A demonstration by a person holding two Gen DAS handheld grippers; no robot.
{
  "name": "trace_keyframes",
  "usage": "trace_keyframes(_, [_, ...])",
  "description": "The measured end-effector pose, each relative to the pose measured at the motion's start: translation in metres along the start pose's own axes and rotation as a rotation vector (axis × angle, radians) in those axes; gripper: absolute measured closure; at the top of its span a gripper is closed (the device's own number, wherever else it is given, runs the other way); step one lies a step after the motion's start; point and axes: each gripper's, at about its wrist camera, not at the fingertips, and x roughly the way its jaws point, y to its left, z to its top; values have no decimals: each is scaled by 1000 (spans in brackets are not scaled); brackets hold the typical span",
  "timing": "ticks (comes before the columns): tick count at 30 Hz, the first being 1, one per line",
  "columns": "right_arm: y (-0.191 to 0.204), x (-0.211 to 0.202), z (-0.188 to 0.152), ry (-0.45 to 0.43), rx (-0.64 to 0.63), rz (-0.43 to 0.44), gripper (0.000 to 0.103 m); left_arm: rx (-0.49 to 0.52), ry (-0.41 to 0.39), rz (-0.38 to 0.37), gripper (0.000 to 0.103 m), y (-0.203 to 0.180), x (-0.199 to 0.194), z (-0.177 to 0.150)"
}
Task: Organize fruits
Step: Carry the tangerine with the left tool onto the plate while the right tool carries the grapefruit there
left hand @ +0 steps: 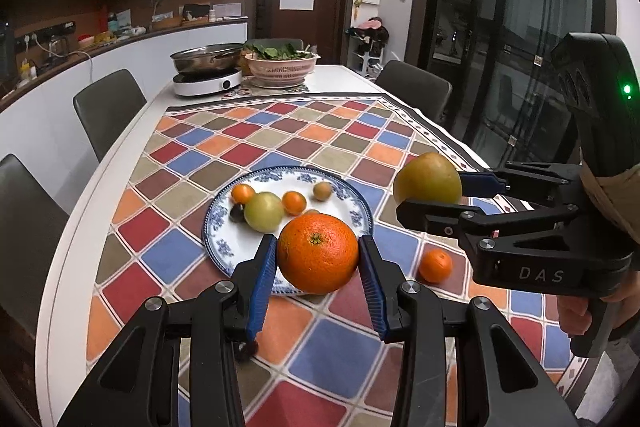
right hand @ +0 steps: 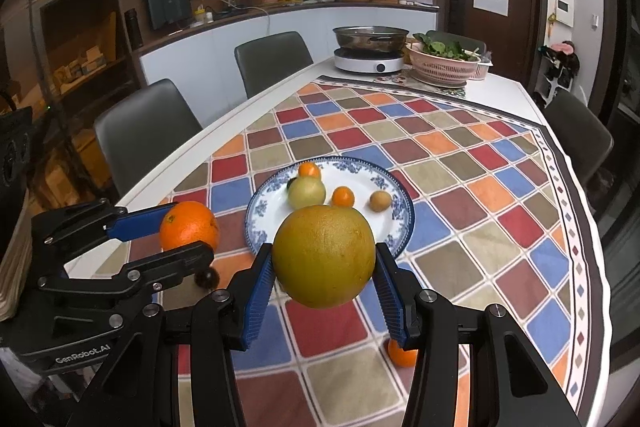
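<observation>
Indoors | checkered tablecloth [left hand: 280,139] on white table [left hand: 120,155] | kitchen counter [left hand: 120,43] behind

Indoor light even, moderately bright. Strong fisheye bending, black vignette at corners. Held fruit sharp; far counter [right hand: 280,15] soft. Reflections on dark glass doors [left hand: 520,27]. Soft shadows under plate [left hand: 224,251].

The left tool [left hand: 318,259] grips an orange [left hand: 318,253] between its blue pads above the near rim of a blue-patterned plate [left hand: 356,205] holding small fruits. To its right, the right tool [left hand: 430,195] holds a yellow-green fruit [left hand: 427,183] over the chequered cloth [left hand: 280,139]; a mandarin [left hand: 435,265] lies below.
</observation>
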Motion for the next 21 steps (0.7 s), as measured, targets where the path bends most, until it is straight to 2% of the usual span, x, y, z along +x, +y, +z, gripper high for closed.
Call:
trace_keyframes(10, [-17,44,27,44,18,-11,54,-44,34,7,63,21,38,17])
trace_keyframes(21, [-45,111,31,165,95,-18,54,-83,145,16,63,38,99,14])
